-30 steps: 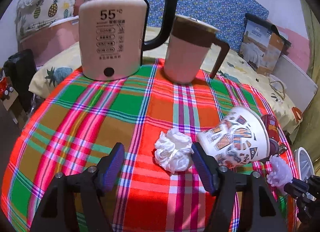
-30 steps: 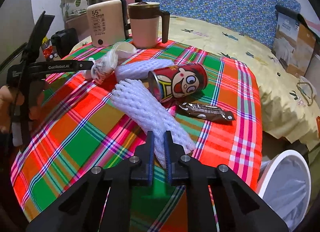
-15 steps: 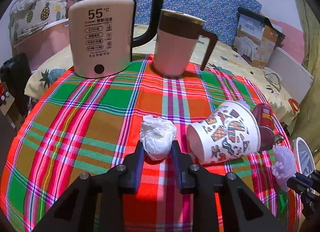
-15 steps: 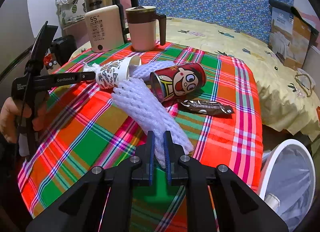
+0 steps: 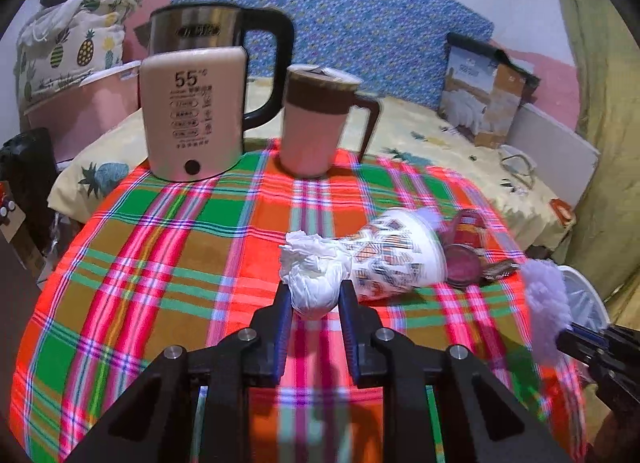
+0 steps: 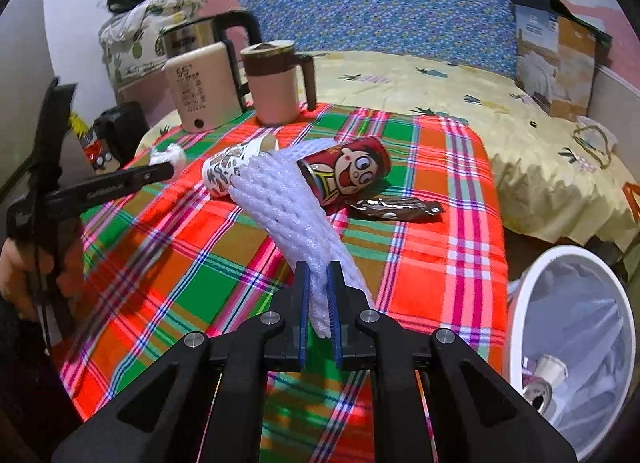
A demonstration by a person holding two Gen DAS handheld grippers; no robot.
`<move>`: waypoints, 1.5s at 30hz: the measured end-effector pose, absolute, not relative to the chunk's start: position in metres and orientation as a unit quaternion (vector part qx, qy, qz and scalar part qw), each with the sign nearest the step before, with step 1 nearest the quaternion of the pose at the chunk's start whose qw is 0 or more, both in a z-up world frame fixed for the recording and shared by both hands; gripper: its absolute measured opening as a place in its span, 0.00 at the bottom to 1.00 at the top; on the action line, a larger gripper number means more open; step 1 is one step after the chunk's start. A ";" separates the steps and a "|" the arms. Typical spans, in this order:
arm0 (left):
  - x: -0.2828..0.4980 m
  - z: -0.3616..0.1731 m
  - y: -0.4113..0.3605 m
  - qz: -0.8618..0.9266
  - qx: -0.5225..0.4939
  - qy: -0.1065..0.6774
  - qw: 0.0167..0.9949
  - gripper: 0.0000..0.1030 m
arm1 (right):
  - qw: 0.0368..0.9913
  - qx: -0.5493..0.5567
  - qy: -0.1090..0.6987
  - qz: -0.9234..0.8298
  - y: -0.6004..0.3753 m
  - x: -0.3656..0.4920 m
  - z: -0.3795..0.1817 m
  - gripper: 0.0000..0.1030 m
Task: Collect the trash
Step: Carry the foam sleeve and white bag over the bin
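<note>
A crumpled white tissue [image 5: 312,271] sits lifted a little off the plaid tablecloth [image 5: 160,255], and my left gripper [image 5: 316,291] is closing tight on it, pads pressing both sides. Just right of it lie a patterned paper cup [image 5: 396,259] and a red cartoon can [image 5: 466,247], both on their sides. My right gripper [image 6: 318,275] is shut on one end of a white foam net sleeve [image 6: 280,203], which hangs raised above the cloth. In the right wrist view the left gripper [image 6: 166,171] holds the tissue [image 6: 168,155] beside the cup [image 6: 232,171].
A brown snack wrapper [image 6: 396,209] lies by the can [image 6: 348,171]. A white lined bin [image 6: 520,303] with trash inside stands off the table's right edge. A kettle [image 5: 192,115] and lidded mug [image 5: 316,123] stand at the far edge. A bed lies behind.
The left jaws went from wide open around the tissue to shut on it, then lifted it. The right gripper raised the foam sleeve off the cloth and drew back slightly.
</note>
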State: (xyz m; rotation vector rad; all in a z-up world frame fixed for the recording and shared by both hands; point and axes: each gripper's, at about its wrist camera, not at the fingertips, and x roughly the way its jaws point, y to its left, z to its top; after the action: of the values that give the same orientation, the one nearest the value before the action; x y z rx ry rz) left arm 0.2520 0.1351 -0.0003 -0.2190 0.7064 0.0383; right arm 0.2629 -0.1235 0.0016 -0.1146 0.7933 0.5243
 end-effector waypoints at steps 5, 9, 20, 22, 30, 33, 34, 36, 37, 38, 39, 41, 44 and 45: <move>0.237 0.010 0.104 -0.016 -0.097 0.334 0.938 0.23 | 0.898 -0.016 0.375 0.232 -0.142 0.258 0.006 0.10; 0.227 0.015 0.073 -0.050 -0.083 0.330 0.939 0.23 | 0.906 0.008 0.366 0.213 -0.160 0.252 0.010 0.11; 0.216 0.011 -0.007 -0.124 -0.042 0.342 0.930 0.23 | 0.916 0.036 0.353 0.184 -0.200 0.245 0.013 0.11; 0.216 0.011 -0.020 -0.135 -0.035 0.342 0.929 0.23 | 0.919 0.041 0.350 0.178 -0.208 0.243 0.014 0.11; 0.218 0.013 -0.063 -0.166 -0.024 0.342 0.925 0.23 | 0.928 0.065 0.336 0.149 -0.247 0.243 0.013 0.11; 0.219 0.013 -0.081 -0.176 -0.014 0.341 0.923 0.23 | 0.931 0.078 0.332 0.130 -0.262 0.247 0.009 0.11; 0.220 0.013 -0.087 -0.179 -0.011 0.342 0.923 0.23 | 0.931 0.085 0.331 0.127 -0.266 0.247 0.008 0.11; 0.223 0.014 -0.096 -0.185 -0.010 0.342 0.921 0.23 | 0.930 0.099 0.332 0.119 -0.275 0.249 0.006 0.11; 0.225 0.014 -0.101 -0.188 -0.013 0.343 0.920 0.23 | 0.931 0.104 0.332 0.113 -0.279 0.250 0.005 0.11; 0.228 0.014 -0.107 -0.193 -0.016 0.343 0.919 0.23 | 0.931 0.108 0.332 0.107 -0.283 0.250 0.004 0.11; 0.230 0.014 -0.112 -0.196 -0.017 0.343 0.918 0.23 | 0.931 0.112 0.332 0.103 -0.287 0.250 0.003 0.11; 0.234 0.014 -0.124 -0.202 -0.016 0.344 0.917 0.23 | 0.931 0.122 0.331 0.095 -0.295 0.249 0.001 0.11; 0.240 0.015 -0.141 -0.211 -0.010 0.344 0.915 0.23 | 0.929 0.136 0.335 0.085 -0.309 0.250 -0.003 0.11; 0.241 0.015 -0.147 -0.216 -0.009 0.345 0.913 0.23 | 0.928 0.139 0.337 0.082 -0.312 0.250 -0.004 0.11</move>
State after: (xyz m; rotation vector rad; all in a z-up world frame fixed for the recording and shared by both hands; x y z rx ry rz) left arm 0.2415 -0.1475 0.0147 -0.0182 0.7098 -0.4456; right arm 0.2499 -0.3119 -0.0043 0.2852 0.6907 0.1691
